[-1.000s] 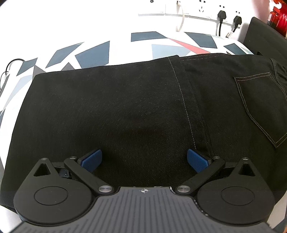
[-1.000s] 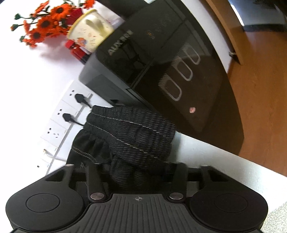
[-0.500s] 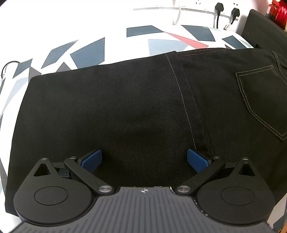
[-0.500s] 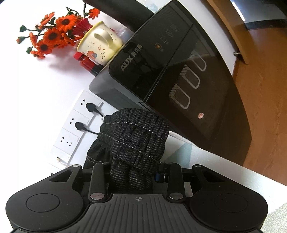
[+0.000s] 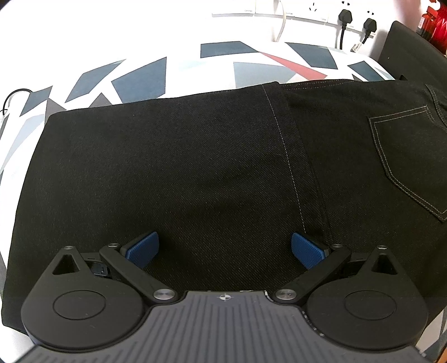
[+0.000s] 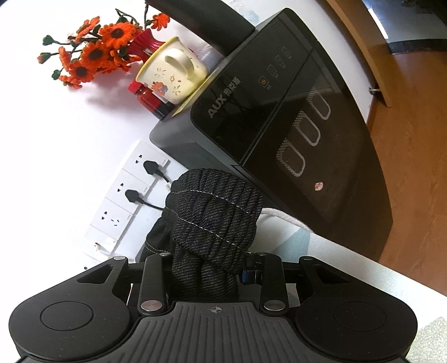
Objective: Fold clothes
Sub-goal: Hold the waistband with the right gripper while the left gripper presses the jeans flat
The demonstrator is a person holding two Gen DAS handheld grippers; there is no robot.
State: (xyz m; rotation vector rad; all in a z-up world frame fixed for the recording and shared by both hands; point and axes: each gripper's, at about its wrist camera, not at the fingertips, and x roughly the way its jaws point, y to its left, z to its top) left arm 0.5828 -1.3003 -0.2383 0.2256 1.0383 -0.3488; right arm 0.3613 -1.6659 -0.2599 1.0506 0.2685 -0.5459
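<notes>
Black jeans (image 5: 195, 167) lie flat on the patterned table, with a stitched seam and a back pocket (image 5: 410, 156) on the right. My left gripper (image 5: 225, 245) hovers low over the near part of the cloth, open, its blue pads (image 5: 142, 247) far apart with only flat denim under them. In the right wrist view, my right gripper (image 6: 209, 259) is shut on a bunched fold of the jeans (image 6: 215, 206), which bulges up out of the narrow gap between the fingers. This bunch is lifted off the table edge.
A tablecloth with blue, grey and red shapes (image 5: 134, 81) covers the table. Wall sockets with black plugs (image 5: 345, 15) sit behind it. A black appliance (image 6: 279, 111) stands at the right end, bearing a cream mug (image 6: 173, 72) and orange flowers (image 6: 95, 55). Wooden floor (image 6: 413, 139) lies beyond.
My right gripper has risen with the bunched denim, and its fingers have drawn closer on it. The left gripper and the flat jeans stay about where they were.
</notes>
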